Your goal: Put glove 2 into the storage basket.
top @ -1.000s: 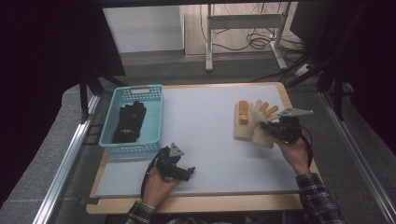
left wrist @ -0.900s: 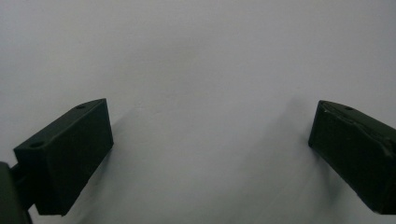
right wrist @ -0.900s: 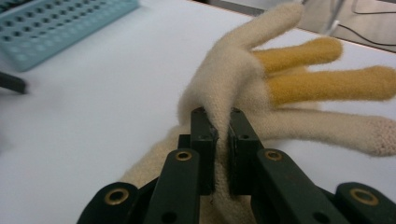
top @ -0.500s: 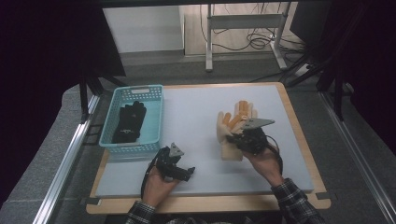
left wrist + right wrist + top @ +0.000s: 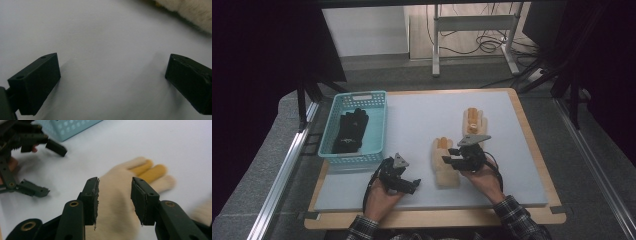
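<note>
A cream glove with yellow fingers (image 5: 443, 172) lies flat on the white table top (image 5: 422, 120), near the middle. My right gripper (image 5: 448, 162) hovers over its right side. In the right gripper view the jaws (image 5: 113, 187) have just been opening and stand apart above the glove (image 5: 117, 202), the pads not pressing on it. A second cream glove (image 5: 474, 121) lies farther back on the right. My left gripper (image 5: 414, 185) rests open on bare table to the left of the glove, nothing between its jaws (image 5: 112, 60).
A light blue basket (image 5: 377, 107) stands at the left with black gloves (image 5: 350, 131) in it. The table's wooden rim (image 5: 532, 145) runs along the right side. A metal frame and cables stand on the floor behind the table.
My right gripper carried the cream glove left and toward the person, away from the second glove, then its jaws opened and let it go. The left gripper stayed put.
</note>
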Action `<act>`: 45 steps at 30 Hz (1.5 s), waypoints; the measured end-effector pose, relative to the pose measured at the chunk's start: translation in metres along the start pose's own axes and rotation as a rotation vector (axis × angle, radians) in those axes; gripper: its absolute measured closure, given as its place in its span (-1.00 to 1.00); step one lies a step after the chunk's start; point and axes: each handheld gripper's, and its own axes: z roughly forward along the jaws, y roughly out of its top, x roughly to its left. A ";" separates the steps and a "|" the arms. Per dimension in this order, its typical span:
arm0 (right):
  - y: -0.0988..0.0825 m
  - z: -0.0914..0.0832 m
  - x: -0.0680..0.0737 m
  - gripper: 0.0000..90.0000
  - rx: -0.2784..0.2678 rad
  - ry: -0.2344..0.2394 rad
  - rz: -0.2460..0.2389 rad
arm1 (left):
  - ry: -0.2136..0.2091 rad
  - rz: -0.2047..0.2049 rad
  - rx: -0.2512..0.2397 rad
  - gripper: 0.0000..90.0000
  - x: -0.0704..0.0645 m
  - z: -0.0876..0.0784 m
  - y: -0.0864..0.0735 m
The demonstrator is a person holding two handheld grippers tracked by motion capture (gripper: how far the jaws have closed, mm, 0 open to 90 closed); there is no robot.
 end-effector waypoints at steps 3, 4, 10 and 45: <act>-0.002 -0.009 -0.010 0.45 0.006 -0.031 0.003 | -0.001 0.002 0.002 -0.99 0.000 0.000 0.000; -0.002 -0.009 -0.010 0.45 0.006 -0.031 0.003 | -0.001 0.002 0.002 -0.99 0.000 0.000 0.000; -0.019 -0.010 -0.021 0.75 0.052 -0.053 0.017 | -0.002 -0.001 0.002 -0.99 0.000 0.000 0.000; -0.026 -0.022 -0.028 0.72 0.044 -0.088 0.038 | -0.002 -0.001 0.002 -0.99 0.000 0.000 0.000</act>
